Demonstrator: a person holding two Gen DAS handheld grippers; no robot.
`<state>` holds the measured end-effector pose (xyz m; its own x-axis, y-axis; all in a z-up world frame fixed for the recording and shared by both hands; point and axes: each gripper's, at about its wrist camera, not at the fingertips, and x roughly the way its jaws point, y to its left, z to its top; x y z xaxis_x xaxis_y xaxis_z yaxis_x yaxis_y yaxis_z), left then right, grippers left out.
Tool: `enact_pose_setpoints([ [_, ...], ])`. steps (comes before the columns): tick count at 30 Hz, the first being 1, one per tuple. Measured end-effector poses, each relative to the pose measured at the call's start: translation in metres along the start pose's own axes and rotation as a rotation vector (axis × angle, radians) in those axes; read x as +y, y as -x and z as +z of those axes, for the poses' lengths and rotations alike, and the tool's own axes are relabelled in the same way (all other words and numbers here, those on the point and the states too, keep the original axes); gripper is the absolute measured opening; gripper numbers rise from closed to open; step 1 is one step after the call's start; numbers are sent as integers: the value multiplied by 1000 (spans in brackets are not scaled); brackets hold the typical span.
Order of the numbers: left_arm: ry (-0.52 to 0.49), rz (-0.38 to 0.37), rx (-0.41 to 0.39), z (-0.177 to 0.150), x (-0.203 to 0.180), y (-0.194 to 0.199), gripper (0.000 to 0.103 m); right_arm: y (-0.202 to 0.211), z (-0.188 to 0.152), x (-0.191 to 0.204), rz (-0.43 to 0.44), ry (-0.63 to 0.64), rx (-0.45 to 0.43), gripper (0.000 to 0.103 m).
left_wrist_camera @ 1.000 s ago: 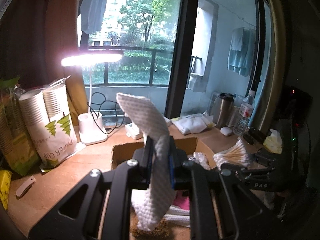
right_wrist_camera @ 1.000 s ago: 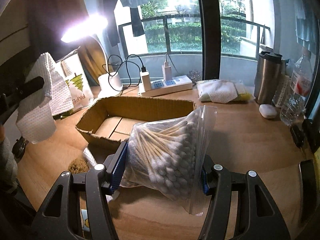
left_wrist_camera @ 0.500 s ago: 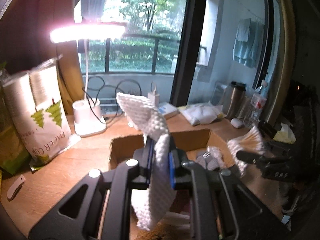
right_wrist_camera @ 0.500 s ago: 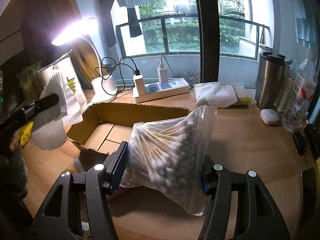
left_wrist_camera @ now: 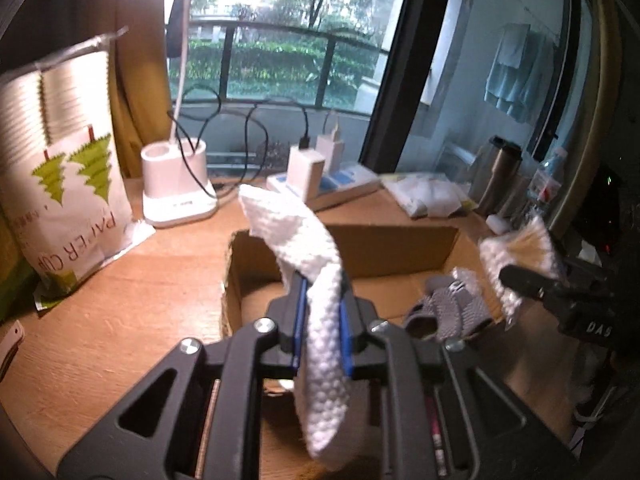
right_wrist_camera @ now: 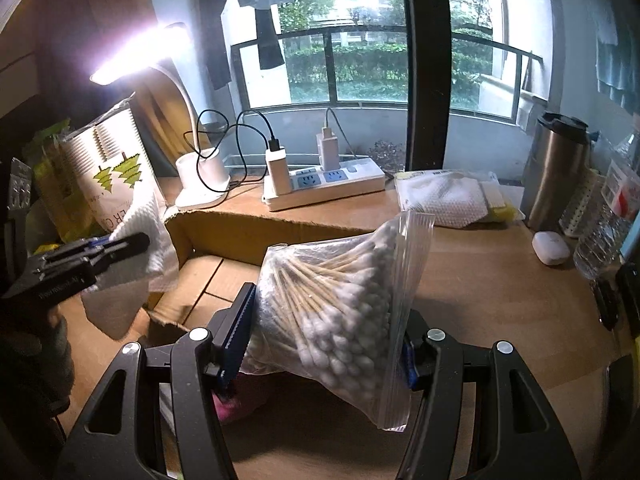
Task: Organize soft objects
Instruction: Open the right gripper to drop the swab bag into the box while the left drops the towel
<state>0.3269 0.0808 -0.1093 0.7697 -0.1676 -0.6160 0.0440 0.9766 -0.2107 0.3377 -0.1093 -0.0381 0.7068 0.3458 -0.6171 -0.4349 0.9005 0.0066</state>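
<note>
My left gripper [left_wrist_camera: 322,320] is shut on a white textured cloth [left_wrist_camera: 316,280] and holds it above the near left edge of an open cardboard box [left_wrist_camera: 392,256]. My right gripper [right_wrist_camera: 324,332] is shut on a clear bag of cotton swabs [right_wrist_camera: 340,288] and holds it over the box's near right part [right_wrist_camera: 224,232]. A grey knitted item [left_wrist_camera: 448,308] lies inside the box. The left gripper with the cloth also shows in the right wrist view [right_wrist_camera: 132,240]. The right gripper with the swabs shows in the left wrist view [left_wrist_camera: 520,272].
A lit desk lamp [left_wrist_camera: 176,184], a power strip with chargers [right_wrist_camera: 324,184] and a paper cup pack [left_wrist_camera: 64,184] stand behind the box. A white packet [right_wrist_camera: 448,196], a steel tumbler [right_wrist_camera: 556,176], a water bottle [right_wrist_camera: 612,216] and a white case [right_wrist_camera: 550,246] sit at the right. A pink item [right_wrist_camera: 236,404] lies below the right gripper.
Both grippers have moved forward toward the box with their loads. The cloth now hangs over the box's left edge and the swab bag over its right part.
</note>
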Motion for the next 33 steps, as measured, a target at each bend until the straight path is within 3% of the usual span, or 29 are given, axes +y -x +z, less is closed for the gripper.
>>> enact_pose_setpoints([
  [3, 18, 27, 42, -3, 5, -11, 21, -6, 5, 3, 0, 6, -6, 63],
  [9, 28, 25, 41, -3, 7, -9, 31, -23, 15, 6, 3, 1, -3, 63],
  [11, 32, 23, 35, -3, 7, -7, 53, -25, 18, 5, 0, -2, -7, 63],
  [13, 50, 12, 20, -1, 9, -2, 58, -27, 20, 4, 3, -4, -15, 65],
  [17, 45, 18, 4, 1, 8, 6, 59, -28, 24, 1, -19, -3, -42, 83],
  [33, 7, 32, -58, -2, -7, 49, 65, 12, 3, 6, -62, 6, -64, 83],
])
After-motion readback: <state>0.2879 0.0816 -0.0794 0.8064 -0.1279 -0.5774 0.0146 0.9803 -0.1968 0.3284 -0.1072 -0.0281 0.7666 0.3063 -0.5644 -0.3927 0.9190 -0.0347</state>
